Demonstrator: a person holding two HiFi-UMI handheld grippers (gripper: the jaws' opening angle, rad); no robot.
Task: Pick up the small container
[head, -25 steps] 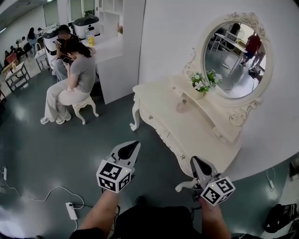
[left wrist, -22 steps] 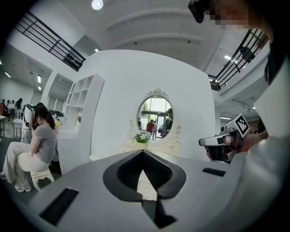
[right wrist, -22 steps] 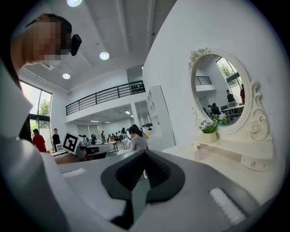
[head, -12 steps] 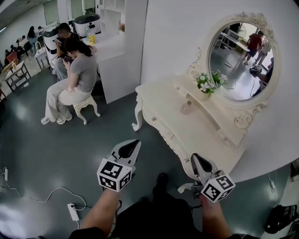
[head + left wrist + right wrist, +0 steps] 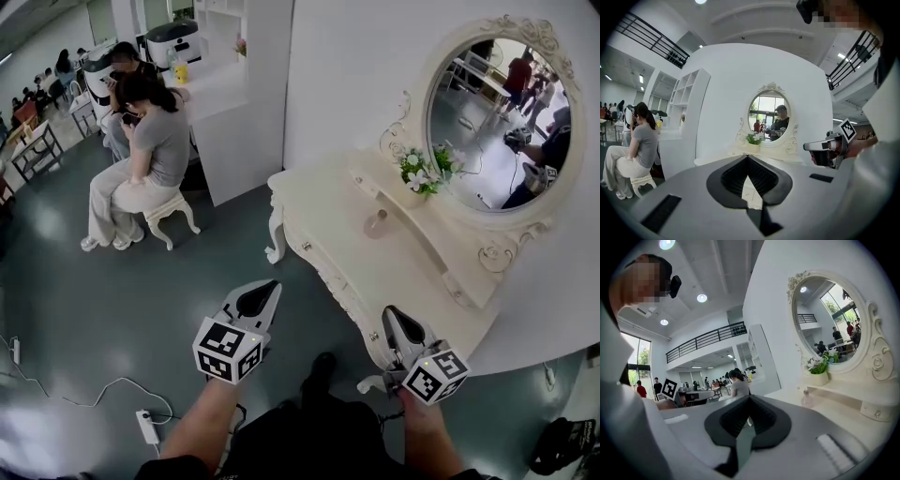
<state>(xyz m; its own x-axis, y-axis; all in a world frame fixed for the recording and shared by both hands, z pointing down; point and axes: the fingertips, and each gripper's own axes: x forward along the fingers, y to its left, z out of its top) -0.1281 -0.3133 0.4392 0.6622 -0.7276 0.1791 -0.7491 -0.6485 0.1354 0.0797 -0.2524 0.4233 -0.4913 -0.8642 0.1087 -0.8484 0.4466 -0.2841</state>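
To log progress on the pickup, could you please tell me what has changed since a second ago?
The person has stepped closer to the dressing table, carrying the left gripper and right gripper toward it. Nothing was grasped or released. Both grippers stay shut and empty, and the small container stands untouched on the table.

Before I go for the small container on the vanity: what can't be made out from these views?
- The small container: too small in the head view, pale and tiny in the right gripper view, so its lid and contents can't be read.
- Left gripper view: the left tongs block most of the vanity top, and the container can't be found there.
- Head view: the right tongs cover the vanity's near corner.
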